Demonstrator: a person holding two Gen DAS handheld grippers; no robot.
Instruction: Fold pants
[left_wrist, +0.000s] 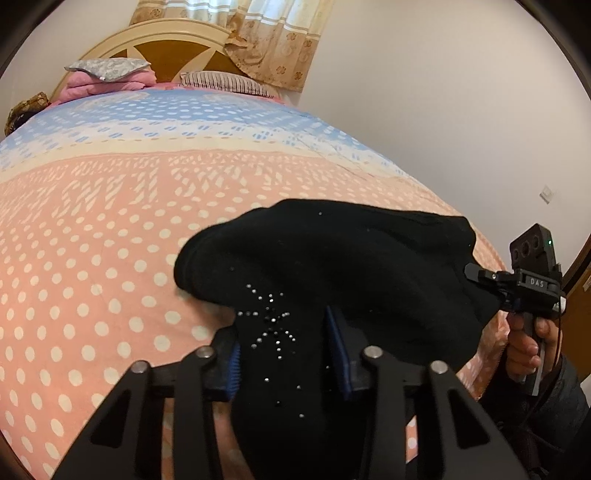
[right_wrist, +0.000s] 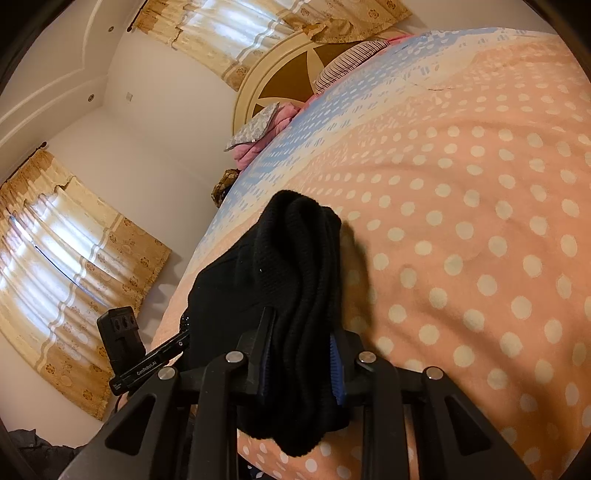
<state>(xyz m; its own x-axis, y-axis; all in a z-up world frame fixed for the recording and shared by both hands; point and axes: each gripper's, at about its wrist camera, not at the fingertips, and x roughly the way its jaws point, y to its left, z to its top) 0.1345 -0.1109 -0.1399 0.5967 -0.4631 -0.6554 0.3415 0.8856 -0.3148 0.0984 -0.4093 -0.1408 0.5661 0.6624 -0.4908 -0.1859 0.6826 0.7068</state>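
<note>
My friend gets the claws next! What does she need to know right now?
Left claw: shut on the black pants, on the part with the sparkly studs.
Right claw: shut on a bunched, ribbed edge of the same pants.
The pants sit in a folded-over heap on the dotted bedspread, near the bed's close edge, one claw at each end.
Done: both ends are gripped.
Left: the heap is not yet neat, so probably lift, lay it flat and finish the fold.

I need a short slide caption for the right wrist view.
Right gripper shut on black knitted pants over pink dotted bedsheet.
</note>
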